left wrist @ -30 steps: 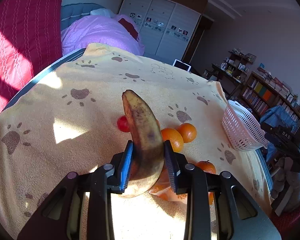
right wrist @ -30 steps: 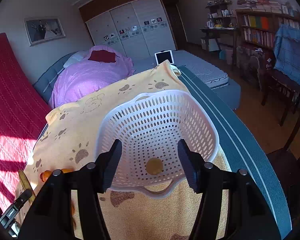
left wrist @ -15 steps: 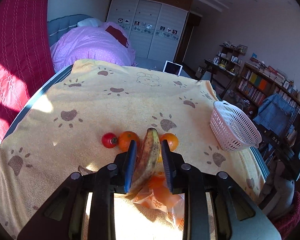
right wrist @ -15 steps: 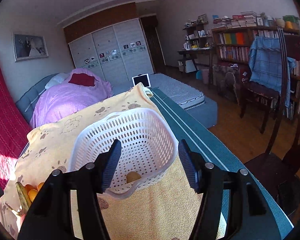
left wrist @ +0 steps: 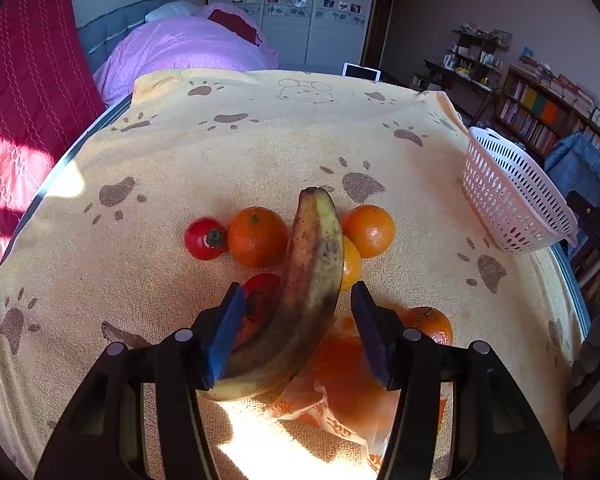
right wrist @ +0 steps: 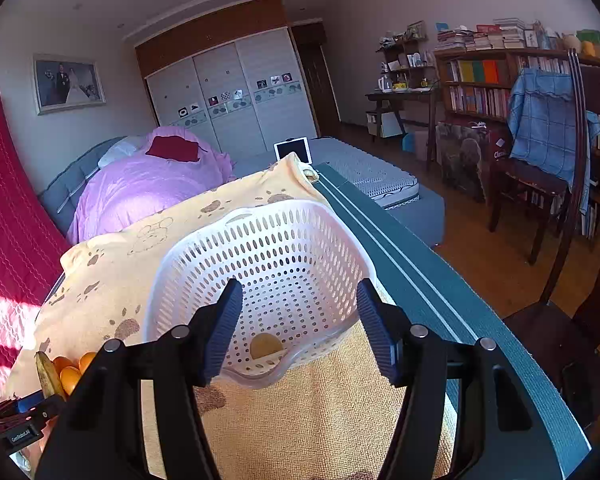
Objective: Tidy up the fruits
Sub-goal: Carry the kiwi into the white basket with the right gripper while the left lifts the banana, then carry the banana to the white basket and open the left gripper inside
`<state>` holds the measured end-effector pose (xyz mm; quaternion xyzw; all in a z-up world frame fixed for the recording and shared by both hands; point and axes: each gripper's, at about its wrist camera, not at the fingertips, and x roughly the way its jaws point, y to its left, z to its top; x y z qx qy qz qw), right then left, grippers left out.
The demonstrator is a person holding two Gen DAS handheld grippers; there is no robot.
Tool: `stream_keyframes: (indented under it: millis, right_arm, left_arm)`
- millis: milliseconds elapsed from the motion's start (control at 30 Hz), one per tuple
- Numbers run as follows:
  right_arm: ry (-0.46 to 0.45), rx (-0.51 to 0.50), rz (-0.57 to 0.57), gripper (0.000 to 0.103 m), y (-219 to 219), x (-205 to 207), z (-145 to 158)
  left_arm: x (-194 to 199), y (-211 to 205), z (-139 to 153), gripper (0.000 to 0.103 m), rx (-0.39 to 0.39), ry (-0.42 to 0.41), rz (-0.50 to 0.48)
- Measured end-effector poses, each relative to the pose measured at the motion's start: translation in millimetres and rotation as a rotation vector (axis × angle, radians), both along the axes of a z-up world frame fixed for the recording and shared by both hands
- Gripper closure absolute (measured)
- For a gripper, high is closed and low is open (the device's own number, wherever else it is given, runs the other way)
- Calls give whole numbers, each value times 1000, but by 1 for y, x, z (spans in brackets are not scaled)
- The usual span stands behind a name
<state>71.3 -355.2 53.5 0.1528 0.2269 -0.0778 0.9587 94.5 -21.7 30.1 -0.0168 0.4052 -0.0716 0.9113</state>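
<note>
The left gripper (left wrist: 298, 332) points steeply down over the near middle of the worktop; its jaws have just been opening, and a banana (left wrist: 304, 300) lies between its blue-padded fingers (left wrist: 224, 336), with a gap at the right one. The right gripper (right wrist: 298, 326) tilts gently down near the worktop's right edge, fingers apart, gripping nothing.

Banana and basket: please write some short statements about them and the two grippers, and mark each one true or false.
1. The left gripper is open around the banana. True.
2. The banana lies inside the white basket. False: it rests on the fruit on the yellow blanket.
3. The right gripper holds an orange. False: it is open with the basket's near rim between its fingers.
4. A red tomato sits beside an orange. True.
</note>
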Motion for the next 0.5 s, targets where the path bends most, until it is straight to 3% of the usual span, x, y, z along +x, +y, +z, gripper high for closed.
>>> stream_keyframes:
  millis: [100, 167, 267, 500]
  right_arm:
    - [-2, 1, -2, 42, -1, 0, 0]
    - [-3, 1, -4, 42, -1, 0, -1]
    - [-4, 2, -7, 42, 0, 0, -1]
    - [-11, 9, -26, 42, -1, -1, -1]
  left_arm:
    - [9, -6, -4, 53, 56, -4, 5]
    - [9, -9, -3, 62, 85, -18, 0]
    - [2, -7, 5, 72, 60, -43, -16]
    - [-10, 9, 39, 74, -70, -82, -16]
